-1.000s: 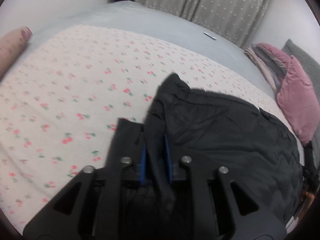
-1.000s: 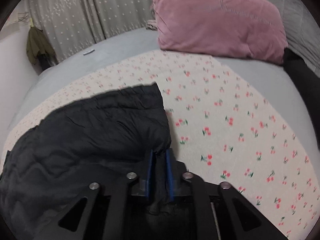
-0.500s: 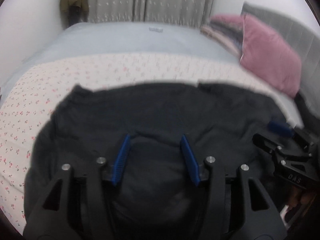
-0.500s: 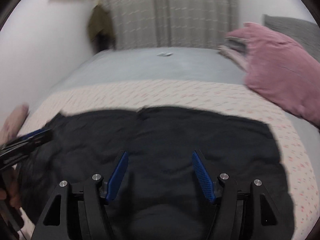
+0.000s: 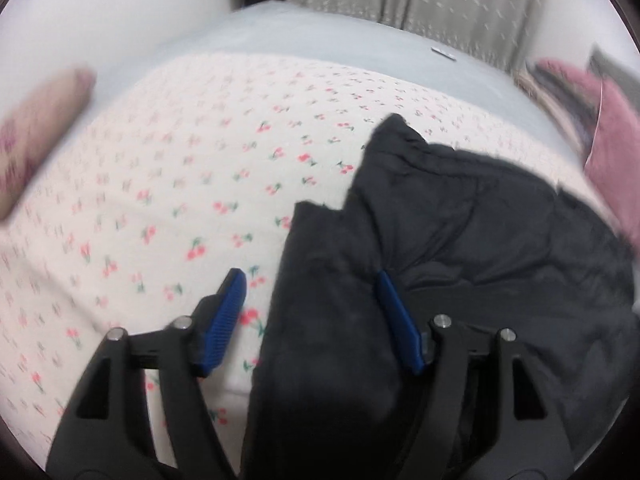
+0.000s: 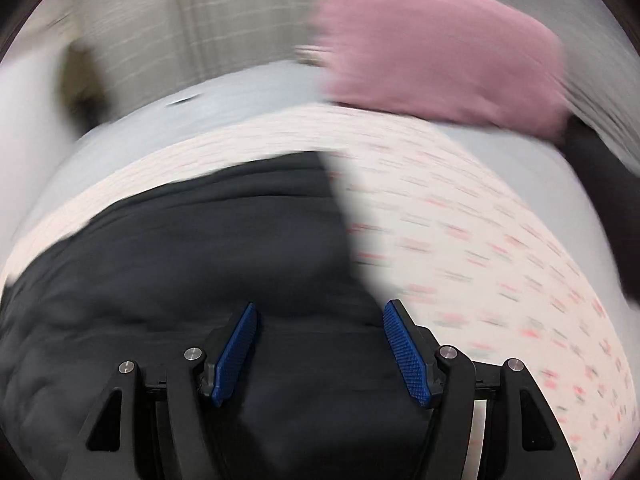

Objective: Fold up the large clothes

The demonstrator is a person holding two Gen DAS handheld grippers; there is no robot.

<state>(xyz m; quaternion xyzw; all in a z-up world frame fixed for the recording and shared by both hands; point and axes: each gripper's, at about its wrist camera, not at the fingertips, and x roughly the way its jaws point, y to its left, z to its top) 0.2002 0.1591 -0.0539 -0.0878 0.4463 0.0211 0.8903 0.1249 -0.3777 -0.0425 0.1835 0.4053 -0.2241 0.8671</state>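
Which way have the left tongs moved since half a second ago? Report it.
Yes. The left tongs swung left: the pink pillow has slid to the view's right edge.

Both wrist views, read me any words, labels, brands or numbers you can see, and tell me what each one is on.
No text can be read in either view.
Small grey tag on the pale blue-grey bedcover: too small and blurred to read.
Crumpled black padded garment: no label or print shows.
White cherry-print sheet: pattern only, no lettering.
Pink velvet pillow: motion-blurred, no writing made out.
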